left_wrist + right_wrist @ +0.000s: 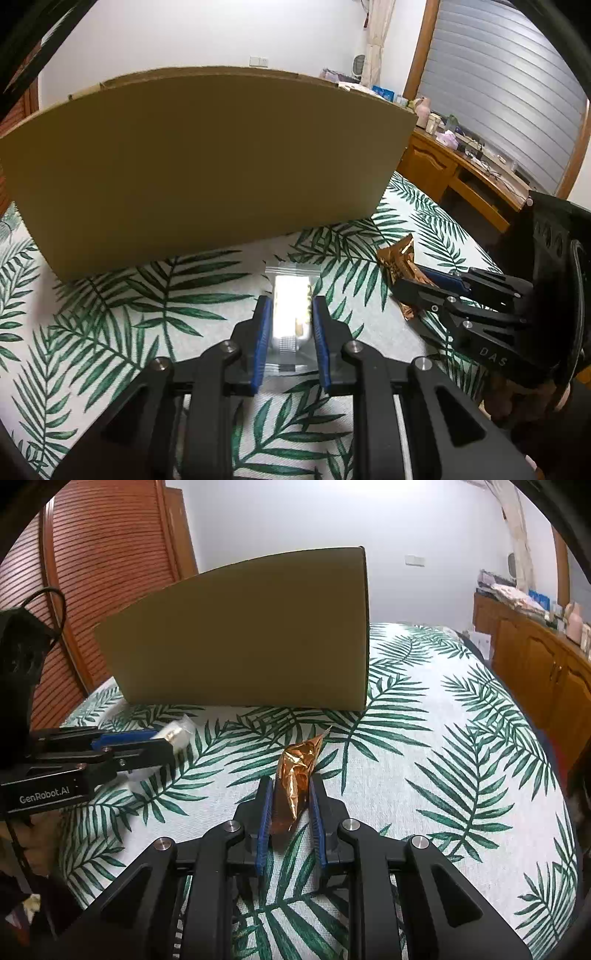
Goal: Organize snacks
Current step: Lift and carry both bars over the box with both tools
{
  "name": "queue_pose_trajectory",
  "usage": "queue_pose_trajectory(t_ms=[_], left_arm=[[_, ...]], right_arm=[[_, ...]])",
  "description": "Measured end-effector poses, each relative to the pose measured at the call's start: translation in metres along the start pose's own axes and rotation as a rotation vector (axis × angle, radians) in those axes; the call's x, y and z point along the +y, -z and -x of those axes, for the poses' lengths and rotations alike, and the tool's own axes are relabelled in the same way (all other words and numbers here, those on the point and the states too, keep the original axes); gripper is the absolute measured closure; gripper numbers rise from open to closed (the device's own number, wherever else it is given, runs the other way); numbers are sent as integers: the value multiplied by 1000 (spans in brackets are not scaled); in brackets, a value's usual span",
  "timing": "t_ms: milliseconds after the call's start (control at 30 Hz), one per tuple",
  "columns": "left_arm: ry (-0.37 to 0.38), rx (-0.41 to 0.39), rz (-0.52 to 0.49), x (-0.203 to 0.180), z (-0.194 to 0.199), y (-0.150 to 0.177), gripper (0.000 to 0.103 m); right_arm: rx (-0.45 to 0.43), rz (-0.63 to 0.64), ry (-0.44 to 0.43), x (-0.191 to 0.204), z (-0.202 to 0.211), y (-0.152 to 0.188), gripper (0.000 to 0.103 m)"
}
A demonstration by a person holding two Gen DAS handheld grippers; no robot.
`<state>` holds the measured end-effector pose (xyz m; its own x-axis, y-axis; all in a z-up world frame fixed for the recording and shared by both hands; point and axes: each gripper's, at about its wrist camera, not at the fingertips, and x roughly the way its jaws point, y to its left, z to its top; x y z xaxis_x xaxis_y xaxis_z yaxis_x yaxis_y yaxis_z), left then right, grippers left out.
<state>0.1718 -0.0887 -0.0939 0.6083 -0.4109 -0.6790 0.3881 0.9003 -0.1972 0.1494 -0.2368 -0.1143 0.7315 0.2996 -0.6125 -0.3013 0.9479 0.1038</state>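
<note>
A clear plastic snack bag (291, 314) lies on the palm-leaf cloth between the blue pads of my left gripper (291, 302), which is shut on it. The bag also shows in the right wrist view (177, 733), held by the left gripper (164, 744). A crinkled gold foil snack packet (297, 775) sits between the pads of my right gripper (290, 784), shut on it. The packet (397, 260) and right gripper (410, 278) show at right in the left wrist view. A tall cardboard box (207, 162) stands just behind both snacks; its inside is hidden.
The palm-leaf cloth (443, 738) covers the whole surface, open to the right of the box (251, 635). A wooden desk with clutter (465, 158) stands beyond the right edge. A slatted wooden door (103, 572) is behind on the left.
</note>
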Motion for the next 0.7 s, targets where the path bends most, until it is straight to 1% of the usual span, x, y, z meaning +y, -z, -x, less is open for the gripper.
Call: queue_pose_trajectory(t_ms=[267,433,567,700], left_arm=[[10,-22,27,3,7,-2,83],[2,-25,51,9,13,-4,83],[-1,-48,45,11,27,-10,83],[-11,-87,31,10,47,-23,83]], right_arm=[[9,-13,-1,-1,7,0,86],[-15,-4,-8,4,23,-4,86],[-37,1,-13,8,36,-10,86],[-58,15,-16,13,50,-19,86]])
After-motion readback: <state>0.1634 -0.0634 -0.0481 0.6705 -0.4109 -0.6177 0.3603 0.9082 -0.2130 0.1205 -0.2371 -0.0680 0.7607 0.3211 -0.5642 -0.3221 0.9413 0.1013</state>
